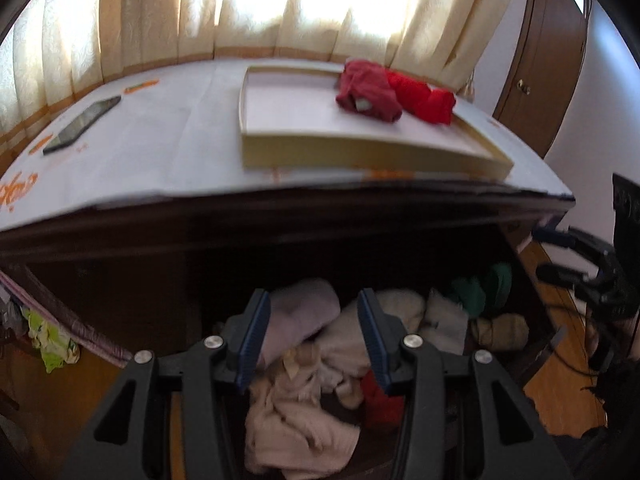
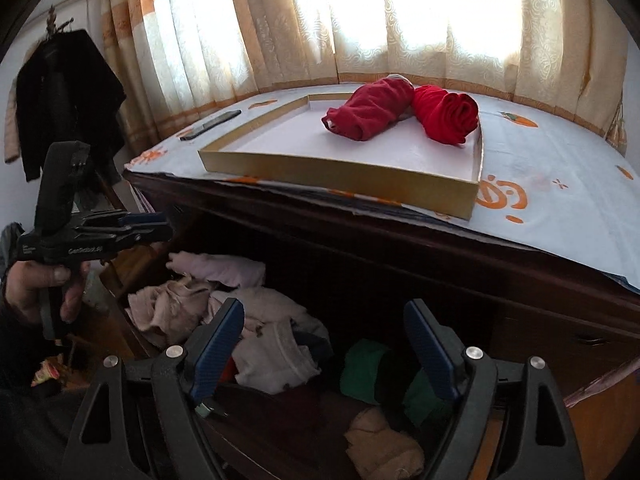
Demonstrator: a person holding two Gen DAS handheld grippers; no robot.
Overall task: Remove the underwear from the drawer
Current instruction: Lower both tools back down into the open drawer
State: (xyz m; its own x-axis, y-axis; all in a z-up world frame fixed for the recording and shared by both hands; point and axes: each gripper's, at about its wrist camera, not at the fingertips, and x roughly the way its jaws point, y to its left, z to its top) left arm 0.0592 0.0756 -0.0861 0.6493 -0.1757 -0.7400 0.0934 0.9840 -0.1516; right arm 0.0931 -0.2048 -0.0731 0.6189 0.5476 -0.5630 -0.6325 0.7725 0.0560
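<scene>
Currently both grippers, left gripper [image 1: 314, 334] and right gripper [image 2: 324, 344], hover jaws open and empty above the underwear pile [image 1: 304, 412] in the open drawer [image 2: 120, 280], nothing between them.

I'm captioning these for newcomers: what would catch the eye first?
Two red rolled garments lie in a shallow tray on the dresser top, under a bright curtained window. Below, the open drawer holds a jumble of pale clothes, with both tongs poised above it.

Two red rolls [image 2: 400, 114] in gold-edged white tray [image 2: 340, 176]; white cover [image 2: 560, 184] with orange prints (curtains [image 2: 240, 32] cream); drawer clothes [image 2: 224, 300] pink, beige, green.
</scene>
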